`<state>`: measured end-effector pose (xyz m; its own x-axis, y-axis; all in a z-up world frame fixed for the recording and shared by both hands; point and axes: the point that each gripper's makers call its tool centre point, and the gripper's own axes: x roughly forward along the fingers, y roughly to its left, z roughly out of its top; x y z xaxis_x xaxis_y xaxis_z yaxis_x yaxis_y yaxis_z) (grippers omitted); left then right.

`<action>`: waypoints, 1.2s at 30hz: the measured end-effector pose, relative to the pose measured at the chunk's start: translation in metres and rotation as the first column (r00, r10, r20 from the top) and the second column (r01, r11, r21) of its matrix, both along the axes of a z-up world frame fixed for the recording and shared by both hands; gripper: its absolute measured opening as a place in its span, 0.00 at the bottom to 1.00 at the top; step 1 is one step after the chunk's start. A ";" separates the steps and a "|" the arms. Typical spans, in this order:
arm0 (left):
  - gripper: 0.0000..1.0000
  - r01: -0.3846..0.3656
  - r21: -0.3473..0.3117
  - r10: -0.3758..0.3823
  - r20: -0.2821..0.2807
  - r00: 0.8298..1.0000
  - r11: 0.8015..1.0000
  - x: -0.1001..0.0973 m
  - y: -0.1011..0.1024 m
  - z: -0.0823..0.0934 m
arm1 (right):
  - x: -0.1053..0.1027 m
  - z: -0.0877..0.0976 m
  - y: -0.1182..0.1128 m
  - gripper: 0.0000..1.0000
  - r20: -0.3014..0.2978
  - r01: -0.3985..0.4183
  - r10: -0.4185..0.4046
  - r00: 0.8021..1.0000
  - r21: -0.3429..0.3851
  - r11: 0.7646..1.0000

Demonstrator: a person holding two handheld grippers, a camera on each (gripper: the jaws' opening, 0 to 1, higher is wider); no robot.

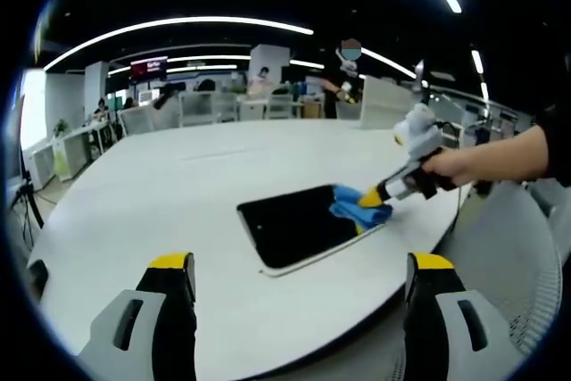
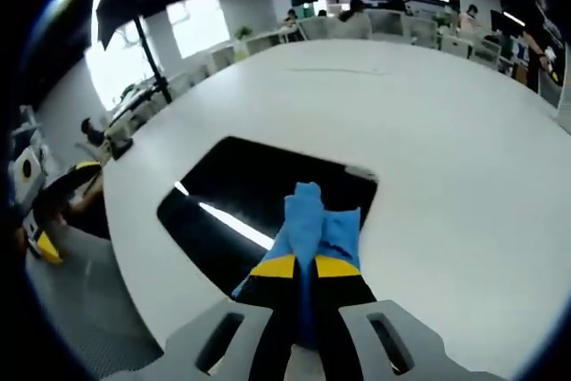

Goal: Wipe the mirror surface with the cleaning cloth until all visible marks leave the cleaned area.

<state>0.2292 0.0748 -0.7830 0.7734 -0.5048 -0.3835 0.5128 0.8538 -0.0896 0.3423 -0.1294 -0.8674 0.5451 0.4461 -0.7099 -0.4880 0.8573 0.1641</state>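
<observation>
- Yellow-tipped right gripper [image 2: 303, 267] nearest the lens, jaws pinched onto blue cleaning cloth [image 2: 314, 225], which rests on the mirror's near edge.
- Mirror [image 2: 259, 189] lies flat on white table [image 2: 446, 131], dark glass reflecting a ceiling light strip.
- Left gripper [image 1: 302, 265] hovers over the table edge short of the mirror [image 1: 290, 225], jaws spread wide, holding nothing.
- Right gripper [image 1: 373, 195] enters from the right (a hand [image 1: 459, 165] grips it), cloth [image 1: 361, 207] pressed on the mirror's right end.
</observation>
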 end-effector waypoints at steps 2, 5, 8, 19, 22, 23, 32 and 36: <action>0.98 0.000 0.000 0.000 -0.001 1.000 1.000 0.000 0.000 0.000 | 0.005 0.000 0.000 0.01 0.003 0.007 -0.007 1.000 -0.005 1.000; 0.98 -0.001 0.000 0.001 -0.002 1.000 1.000 0.000 0.000 0.000 | 0.010 0.000 -0.001 0.01 -0.003 0.027 -0.027 1.000 0.012 1.000; 0.98 0.000 -0.001 0.000 0.000 1.000 1.000 0.000 0.000 0.000 | 0.014 0.000 -0.001 0.01 -0.008 0.036 -0.036 0.999 0.021 0.999; 0.98 -0.001 0.002 0.001 -0.001 1.000 1.000 0.001 0.000 -0.001 | 0.031 0.001 -0.001 0.01 0.022 0.040 -0.040 0.999 -0.010 0.999; 0.98 0.000 -0.001 0.000 0.002 1.000 1.000 0.001 0.000 0.000 | 0.035 0.001 -0.001 0.01 0.027 0.045 -0.044 0.999 -0.015 0.999; 0.98 0.000 -0.002 0.000 0.003 1.000 1.000 0.001 -0.001 0.000 | 0.036 0.001 -0.001 0.01 0.035 0.039 -0.038 0.999 -0.025 0.999; 0.98 0.003 -0.001 -0.003 -0.003 1.000 1.000 0.000 0.000 -0.001 | 0.053 0.000 -0.001 0.01 0.078 0.002 0.007 0.997 -0.111 0.994; 0.98 0.006 -0.006 -0.006 -0.005 1.000 1.000 0.000 -0.001 -0.001 | 0.056 0.000 -0.001 0.01 0.084 0.005 0.005 0.996 -0.119 0.993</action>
<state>0.2289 0.0741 -0.7837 0.7685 -0.5114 -0.3846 0.5171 0.8504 -0.0975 0.3985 -0.1301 -0.8670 0.6048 0.3614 -0.7097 -0.4958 0.8682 0.0196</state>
